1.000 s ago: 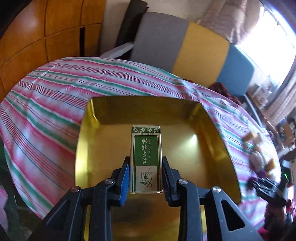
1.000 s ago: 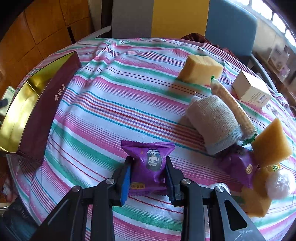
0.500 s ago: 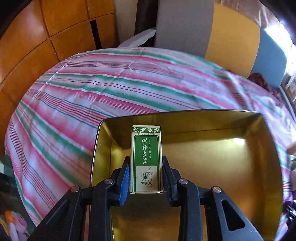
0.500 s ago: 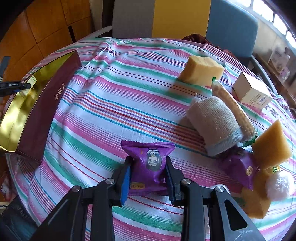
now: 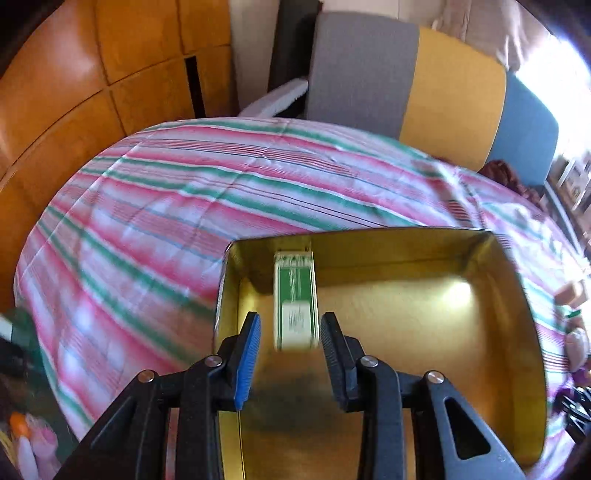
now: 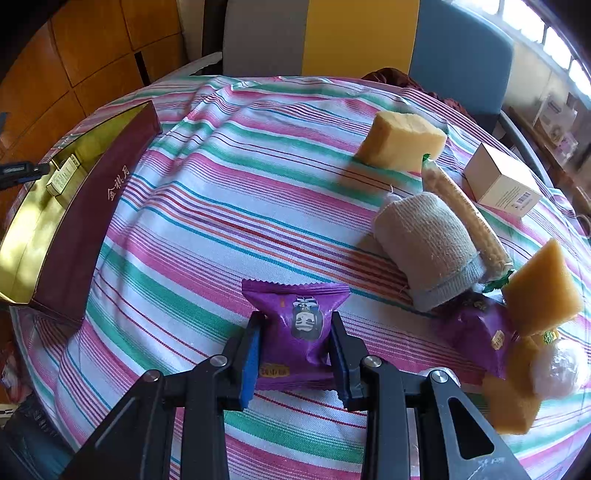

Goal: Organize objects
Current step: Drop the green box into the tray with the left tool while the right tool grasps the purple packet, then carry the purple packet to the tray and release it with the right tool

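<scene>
The small green-and-white carton [image 5: 296, 301] lies inside the gold-lined box [image 5: 424, 314], close to its far left corner, blurred in the left wrist view. It sits between the fingers of the left gripper [image 5: 290, 334], whose jaws are opening: a clear gap shows on each side of the carton, so the pads do not press on it. In the right wrist view the same carton [image 6: 62, 174] shows small inside the box [image 6: 79, 218], whose outer wall is maroon with gold characters, and the tip of the left gripper [image 6: 22, 170] reaches in from the left edge just beside it. The box stands at the left side of the striped tablecloth [image 6: 240, 206]. Nearer the middle, the right gripper [image 6: 295, 341] is closed on a purple snack packet [image 6: 297, 321], both fingers pressing its sides as it rests on the cloth. To the right lie a rolled grey sock [image 6: 428, 243], a long wafer packet [image 6: 461, 210] just behind it, yellow sponge blocks [image 6: 400, 142], a second purple packet [image 6: 476, 332] and a small cardboard box [image 6: 500, 181]. Chair backs in grey, yellow and blue [image 6: 362, 33] stand beyond the table.
</scene>
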`<state>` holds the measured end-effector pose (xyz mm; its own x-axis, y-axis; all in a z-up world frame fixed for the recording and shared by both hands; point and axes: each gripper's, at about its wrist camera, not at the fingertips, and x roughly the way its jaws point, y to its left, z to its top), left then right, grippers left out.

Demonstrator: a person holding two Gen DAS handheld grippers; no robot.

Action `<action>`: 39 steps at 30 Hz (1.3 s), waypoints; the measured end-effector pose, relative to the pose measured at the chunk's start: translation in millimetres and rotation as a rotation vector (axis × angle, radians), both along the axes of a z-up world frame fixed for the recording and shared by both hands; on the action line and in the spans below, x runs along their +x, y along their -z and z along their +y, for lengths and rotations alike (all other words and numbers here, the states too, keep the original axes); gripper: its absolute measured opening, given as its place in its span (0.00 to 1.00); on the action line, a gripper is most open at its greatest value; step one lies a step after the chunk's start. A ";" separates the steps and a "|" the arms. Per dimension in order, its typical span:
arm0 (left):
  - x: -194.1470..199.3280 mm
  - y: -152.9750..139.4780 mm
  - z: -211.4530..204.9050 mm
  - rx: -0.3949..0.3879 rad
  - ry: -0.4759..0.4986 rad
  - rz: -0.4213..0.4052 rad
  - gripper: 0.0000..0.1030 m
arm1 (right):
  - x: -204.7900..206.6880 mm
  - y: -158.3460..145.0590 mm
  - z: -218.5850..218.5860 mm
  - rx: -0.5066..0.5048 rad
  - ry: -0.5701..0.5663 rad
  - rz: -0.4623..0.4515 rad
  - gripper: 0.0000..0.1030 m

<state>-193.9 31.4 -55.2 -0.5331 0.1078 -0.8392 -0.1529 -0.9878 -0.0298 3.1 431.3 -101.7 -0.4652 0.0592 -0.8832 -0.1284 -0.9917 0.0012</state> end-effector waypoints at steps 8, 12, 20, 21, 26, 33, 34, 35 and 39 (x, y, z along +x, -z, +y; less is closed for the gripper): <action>93.9 -15.9 -13.0 0.020 0.002 0.083 0.32 | -1.0 0.1 -3.9 0.032 -0.001 0.004 0.33; 123.5 -20.2 -12.0 0.042 0.004 0.108 0.32 | -4.5 -1.2 -6.6 0.051 0.014 -0.001 0.32; 136.0 -21.8 -15.3 0.067 0.023 0.114 0.32 | -21.7 -49.1 -45.1 -0.005 -0.006 0.087 0.32; 136.1 -20.9 -17.3 0.074 0.023 0.112 0.32 | -25.9 -58.1 -57.0 -0.014 -0.033 0.105 0.32; 138.7 -16.9 -35.9 0.106 -0.008 0.101 0.32 | -52.5 -87.3 -128.0 -0.087 -0.204 0.151 0.32; 138.6 -13.5 -76.7 0.130 -0.084 0.095 0.32 | -111.1 -66.8 -234.9 -0.211 -0.389 0.045 0.33; 137.5 -11.5 -83.9 0.133 -0.103 0.091 0.32 | -117.7 -61.2 -248.7 -0.216 -0.399 0.025 0.33; 136.5 -10.1 -88.5 0.134 -0.119 0.087 0.32 | -125.6 -55.1 -261.8 -0.223 -0.407 0.005 0.33; 131.8 -4.6 -104.3 0.152 -0.166 0.075 0.32 | -154.3 -35.3 -303.6 -0.251 -0.400 -0.055 0.33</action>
